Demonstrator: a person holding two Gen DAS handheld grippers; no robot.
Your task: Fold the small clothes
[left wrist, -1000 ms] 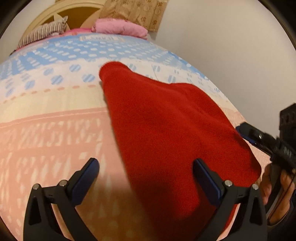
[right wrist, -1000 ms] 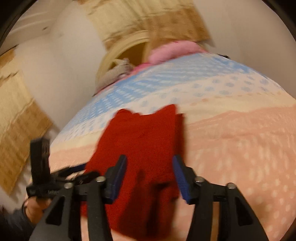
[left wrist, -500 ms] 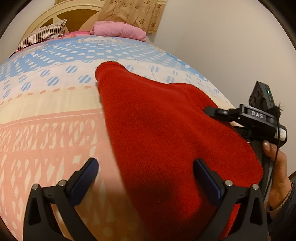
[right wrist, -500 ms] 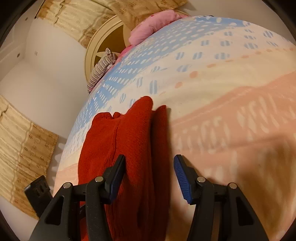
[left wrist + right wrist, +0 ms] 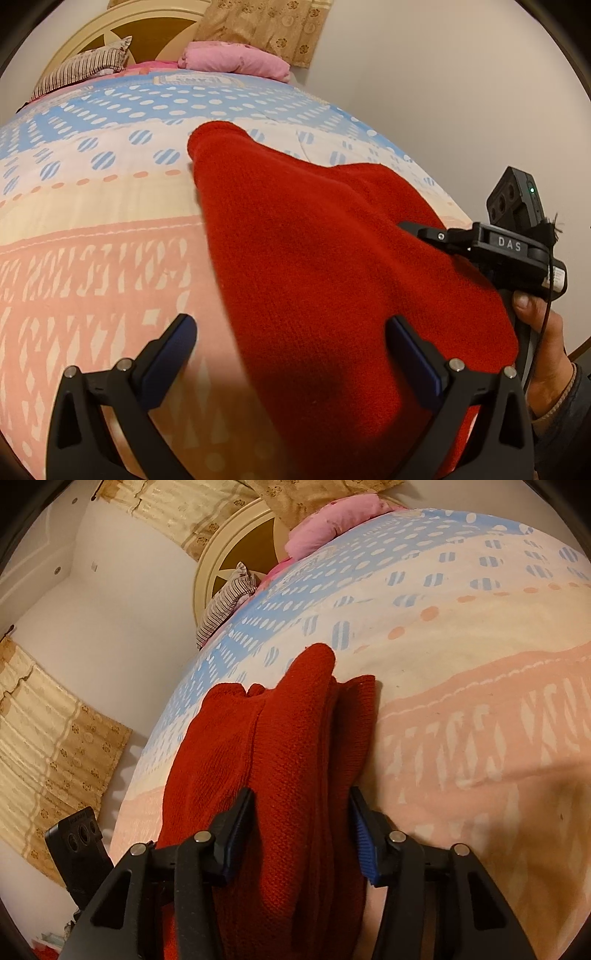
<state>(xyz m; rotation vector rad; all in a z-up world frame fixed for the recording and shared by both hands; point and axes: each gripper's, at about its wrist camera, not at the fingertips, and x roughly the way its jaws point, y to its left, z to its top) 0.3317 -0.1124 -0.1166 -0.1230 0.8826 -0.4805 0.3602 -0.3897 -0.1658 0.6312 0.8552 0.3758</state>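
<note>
Red knit fills the gap of my right gripper (image 5: 301, 830): its jaws stand partly apart, straddling a raised fold of the sweater (image 5: 266, 760) without pinching it. My left gripper (image 5: 291, 350) is spread wide, holding nothing, over the sweater's left edge. The sweater lies folded on the patterned bedspread (image 5: 92, 229), pillows (image 5: 236, 61) beyond.

The red garment (image 5: 332, 266) was a coarse, matt knit; the bedspread (image 5: 92, 229) smooth printed cloth; the right gripper (image 5: 300, 834) matt black plastic.
</note>
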